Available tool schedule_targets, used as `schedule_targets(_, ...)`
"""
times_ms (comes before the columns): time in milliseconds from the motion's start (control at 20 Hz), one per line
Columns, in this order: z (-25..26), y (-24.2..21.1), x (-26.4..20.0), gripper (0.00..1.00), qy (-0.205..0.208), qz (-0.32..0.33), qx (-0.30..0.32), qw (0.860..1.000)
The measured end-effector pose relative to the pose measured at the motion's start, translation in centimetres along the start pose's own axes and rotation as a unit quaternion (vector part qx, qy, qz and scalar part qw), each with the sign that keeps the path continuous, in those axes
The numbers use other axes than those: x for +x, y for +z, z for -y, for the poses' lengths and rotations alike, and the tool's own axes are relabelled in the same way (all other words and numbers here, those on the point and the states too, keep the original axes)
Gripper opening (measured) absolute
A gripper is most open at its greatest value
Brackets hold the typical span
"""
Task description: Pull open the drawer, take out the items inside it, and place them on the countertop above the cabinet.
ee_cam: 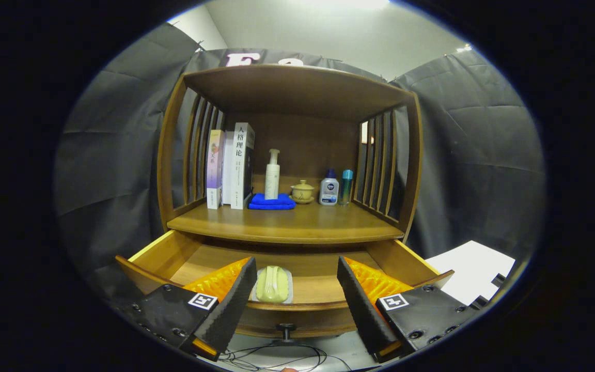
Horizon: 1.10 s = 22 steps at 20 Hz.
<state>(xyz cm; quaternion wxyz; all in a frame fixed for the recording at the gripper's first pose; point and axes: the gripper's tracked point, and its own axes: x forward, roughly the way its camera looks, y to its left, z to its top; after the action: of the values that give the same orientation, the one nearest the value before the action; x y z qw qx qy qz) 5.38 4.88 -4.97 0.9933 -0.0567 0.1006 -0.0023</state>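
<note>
The work area is a booth lined with dark cloth, holding a wooden cabinet (287,206) whose drawer (297,268) is already pulled out toward the camera. The gripper (297,302) is held level in front of the drawer, its two fingers spread wide apart and gripping nothing. Between the fingers, closer to the left one and just beyond the drawer's front wall, lies a pale green item (272,283) in a clear wrapper on the drawer floor. Its long axis runs front to back, roughly parallel to the fingers, so the jaws would close across its narrow width. It sits below the fingertips, so the coming move appears to call for a forward and downward reach over the front wall, with a slight shift left to centre the item. Beyond the drawer is the countertop (287,225), the placement surface, bare at its front. Further back stand books (230,165), a pump bottle (272,175) on a blue cloth (271,202), a lidded cup (302,192) and two small bottles (336,188).
</note>
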Motion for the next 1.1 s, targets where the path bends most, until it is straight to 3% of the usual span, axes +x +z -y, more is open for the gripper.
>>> schedule_targets(350,-1.3,-2.0,5.5,0.97,-0.028,-0.108,-0.030,0.993)
schedule_targets(900,-3.6,-8.7,11.7,0.97,0.000,-0.291,-0.030,0.956)
schedule_targets(950,-3.6,-9.0,11.9,0.96,-0.001,-0.302,-0.026,0.953)
schedule_targets(1100,-4.3,-10.1,12.1,0.80,0.015,-0.331,-0.003,0.944)
